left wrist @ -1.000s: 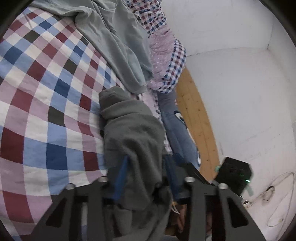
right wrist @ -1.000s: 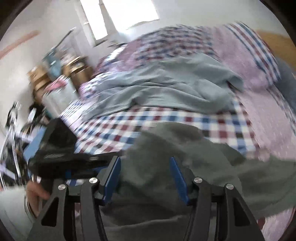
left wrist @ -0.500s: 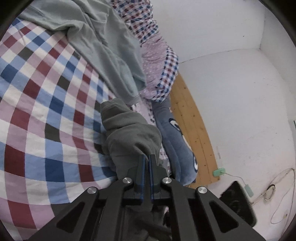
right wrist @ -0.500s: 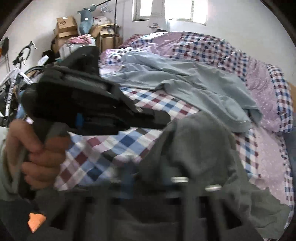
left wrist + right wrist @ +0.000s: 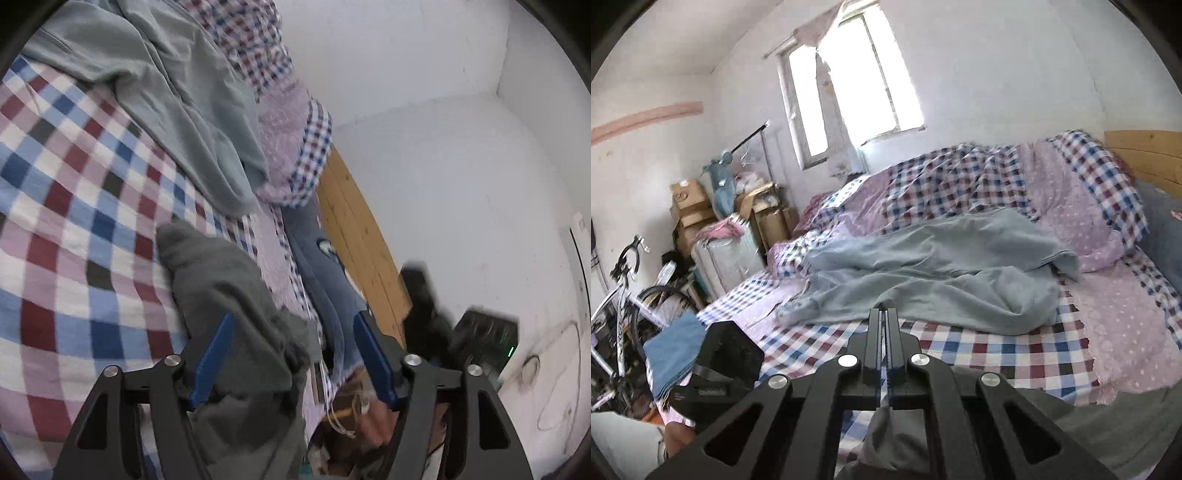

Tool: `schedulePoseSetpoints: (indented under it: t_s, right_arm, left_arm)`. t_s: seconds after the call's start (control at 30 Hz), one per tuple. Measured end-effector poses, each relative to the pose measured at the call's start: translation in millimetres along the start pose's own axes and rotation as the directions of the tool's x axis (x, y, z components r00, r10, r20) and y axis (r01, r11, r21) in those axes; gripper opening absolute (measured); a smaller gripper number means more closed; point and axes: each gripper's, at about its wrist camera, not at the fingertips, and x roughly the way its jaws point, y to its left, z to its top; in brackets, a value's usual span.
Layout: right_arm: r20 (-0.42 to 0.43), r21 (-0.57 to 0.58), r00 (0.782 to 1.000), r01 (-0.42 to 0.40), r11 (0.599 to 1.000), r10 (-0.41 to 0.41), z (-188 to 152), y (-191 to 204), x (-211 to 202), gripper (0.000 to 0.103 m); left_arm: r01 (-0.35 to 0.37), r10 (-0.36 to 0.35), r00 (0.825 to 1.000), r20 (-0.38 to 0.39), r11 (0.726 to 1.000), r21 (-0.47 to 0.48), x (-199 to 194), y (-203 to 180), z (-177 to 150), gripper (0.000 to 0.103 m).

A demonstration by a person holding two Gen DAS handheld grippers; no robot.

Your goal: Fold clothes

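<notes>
Two garments lie on the bed with the red, blue and white checked cover (image 5: pixel 74 229). One is a dark grey knitted fleece garment (image 5: pixel 236 306), bunched in a long heap near the bed's near edge, toward the corner at the wooden headboard (image 5: pixel 354 229). The other is a pale grey-blue cotton garment (image 5: pixel 945 277), spread loosely across the middle of the bed, well apart from the grey one.

The left gripper (image 5: pixel 291 350) stands released: its two blue pads are wide apart, having just been opening, and the dark grey garment lies between them without being pressed. One pad lies against the cloth's left side; the other is clear of it, over a blue pillow (image 5: pixel 325 280) at the headboard edge.

The right gripper (image 5: pixel 882 343) is clenched, its two fingers pressed flat together. A fold of the dark grey garment hangs below them in the right wrist view; whether the fingers pinch it I cannot tell.

Beside the bed's far corner stand three cardboard boxes (image 5: pixel 690 206), one pale suitcase (image 5: pixel 731 258) and one bicycle (image 5: pixel 624 295).
</notes>
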Motion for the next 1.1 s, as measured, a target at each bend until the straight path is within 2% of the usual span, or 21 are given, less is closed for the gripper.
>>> schedulePoseSetpoints:
  t_s: [0.03, 0.13, 0.27, 0.3, 0.37, 0.4, 0.47, 0.5, 0.63, 0.73, 0.87, 1.0, 1.07, 1.1]
  right_arm:
    - [-0.021, -0.025, 1.0, 0.009, 1.0, -0.009, -4, 4, 5, 0.003]
    - [-0.114, -0.053, 0.993, 0.039, 0.998, -0.044, -24, 8, 25, 0.003]
    - [-0.15, -0.061, 0.986, 0.062, 0.996, -0.071, -36, 2, 32, 0.005]
    - [-0.157, -0.063, 0.985, 0.068, 0.996, -0.077, -38, 1, 33, 0.01]
    - [-0.165, -0.084, 0.983, 0.064, 0.994, -0.078, -43, 0, 32, 0.03]
    - [-0.162, -0.115, 0.985, 0.046, 0.992, -0.065, -45, 2, 28, 0.045]
    - [-0.166, -0.186, 0.985, 0.012, 0.983, -0.043, -51, 8, 22, 0.05]
    - [-0.177, -0.23, 0.984, -0.003, 0.973, -0.039, -55, 13, 19, 0.052]
    - [-0.28, -0.439, 0.956, -0.045, 0.897, -0.089, -83, 33, 20, 0.052]
    - [-0.284, -0.525, 0.946, -0.02, 0.851, -0.154, -96, 41, 22, 0.052]
    - [-0.236, -0.574, 0.944, 0.057, 0.817, -0.232, -102, 45, 28, 0.051]
    - [-0.215, -0.586, 0.938, 0.099, 0.805, -0.272, -98, 45, 43, 0.05]
    - [-0.221, -0.591, 0.93, 0.111, 0.799, -0.293, -98, 44, 50, 0.041]
    - [-0.222, -0.593, 0.929, 0.113, 0.797, -0.297, -97, 44, 53, 0.022]
  left_arm:
    - [-0.022, 0.022, 1.0, -0.023, 1.0, -0.002, 3, 1, -2, 0.073]
    - [-0.08, 0.079, 0.994, -0.071, 0.997, -0.02, 7, 8, -4, 0.073]
    - [-0.129, 0.125, 0.987, -0.1, 0.991, -0.042, 10, 18, -4, 0.073]
    - [-0.124, 0.121, 0.988, -0.097, 0.992, -0.032, 11, 15, -3, 0.073]
    - [-0.125, 0.125, 0.988, -0.095, 0.992, -0.002, 12, 9, -2, 0.073]
    - [-0.131, 0.132, 0.987, -0.096, 0.991, 0.017, 14, 6, -2, 0.073]
    - [-0.148, 0.152, 0.982, -0.11, 0.988, 0.044, 20, 2, -6, 0.071]
    - [-0.159, 0.164, 0.98, -0.117, 0.986, 0.048, 21, 3, -8, 0.065]
    - [-0.176, 0.18, 0.976, -0.123, 0.983, 0.041, 24, 7, -10, 0.04]
    - [-0.18, 0.181, 0.976, -0.119, 0.984, 0.018, 28, 11, -10, 0.017]
    - [-0.167, 0.167, 0.984, -0.067, 0.986, 0.016, 23, 9, -8, 0.006]
    - [-0.132, 0.133, 0.99, -0.036, 0.991, 0.037, 17, -2, -5, 0.005]
    - [-0.113, 0.114, 0.993, -0.025, 0.993, 0.046, 15, -5, -4, 0.005]
    - [-0.104, 0.105, 0.994, -0.019, 0.993, 0.049, 15, -7, -4, 0.005]
